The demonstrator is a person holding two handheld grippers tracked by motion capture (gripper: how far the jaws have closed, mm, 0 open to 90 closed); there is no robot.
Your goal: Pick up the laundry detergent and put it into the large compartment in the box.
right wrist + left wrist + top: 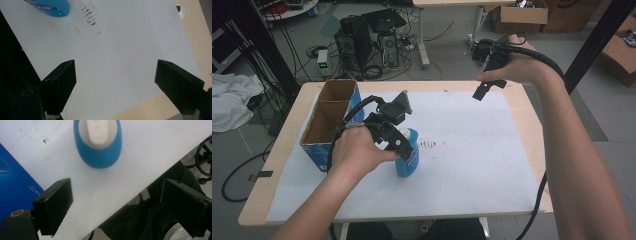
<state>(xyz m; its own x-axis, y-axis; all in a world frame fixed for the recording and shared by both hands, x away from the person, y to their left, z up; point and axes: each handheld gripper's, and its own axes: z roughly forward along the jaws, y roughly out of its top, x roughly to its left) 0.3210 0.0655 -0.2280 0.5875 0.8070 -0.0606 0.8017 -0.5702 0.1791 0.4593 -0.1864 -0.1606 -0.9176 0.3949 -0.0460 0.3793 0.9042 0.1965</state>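
Observation:
A blue bottle point(408, 161) with a white cap stands upright on the white sheet point(477, 165) left of the table's middle. My left gripper point(398, 143) hovers just over its top, tilted down. In the left gripper view the bottle point(98, 157) lies ahead of the jaws, seen from above, and the left gripper point(117, 205) is open with nothing between its fingers. My right gripper point(485, 90) is held high over the far edge of the table. In the right gripper view that gripper point(115, 83) is open above bare sheet, with the bottle point(51, 7) at the top left.
A blue cardboard box point(329, 122) with two open compartments stands at the table's left, close to my left hand. Brown smudges point(432, 144) mark the sheet beside the bottle. The wooden table point(534, 130) borders the sheet; computers and cables sit on the floor beyond.

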